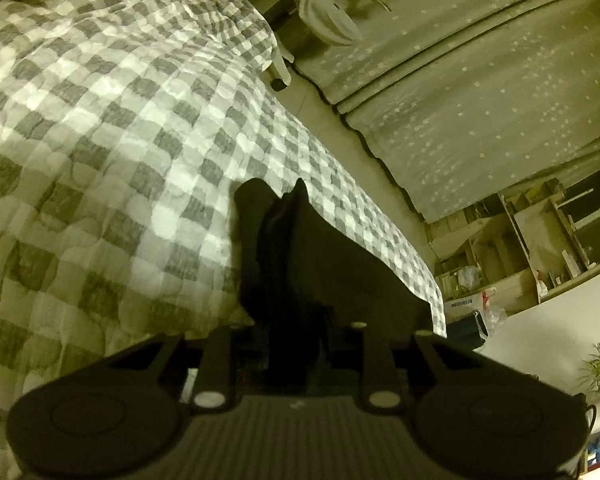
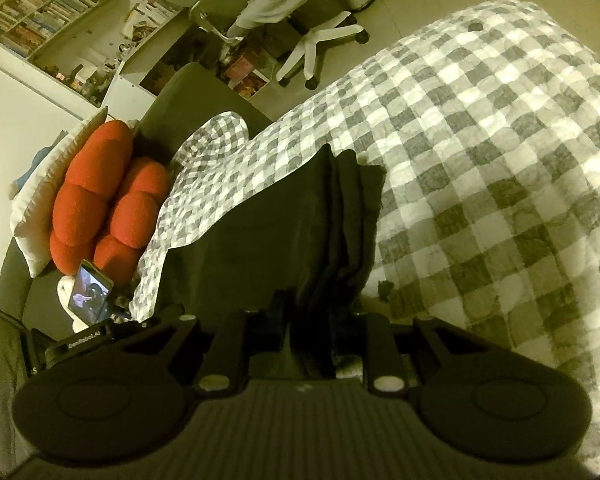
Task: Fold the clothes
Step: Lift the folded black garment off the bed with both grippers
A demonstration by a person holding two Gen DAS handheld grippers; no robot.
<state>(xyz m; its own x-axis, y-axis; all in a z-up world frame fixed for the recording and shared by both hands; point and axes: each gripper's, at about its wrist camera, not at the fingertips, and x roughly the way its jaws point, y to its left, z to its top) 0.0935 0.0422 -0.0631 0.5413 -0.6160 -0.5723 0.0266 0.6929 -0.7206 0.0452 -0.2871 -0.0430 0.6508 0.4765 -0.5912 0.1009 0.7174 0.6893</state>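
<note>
While both grippers clamp its bunched edge, a black garment (image 1: 320,248) hangs over the checked quilt (image 1: 100,140) | left gripper (image 1: 296,344), right gripper (image 2: 312,340) pinching cloth | soft, limp, light; best held at corners

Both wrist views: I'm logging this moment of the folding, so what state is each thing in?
Black garment: bunched in folds, lifted over the quilt.
Left gripper: jaws shut on garment.
Right gripper: jaws shut on garment.
Checked quilt: spread out, rumpled.
Phone: screen lit.
</note>
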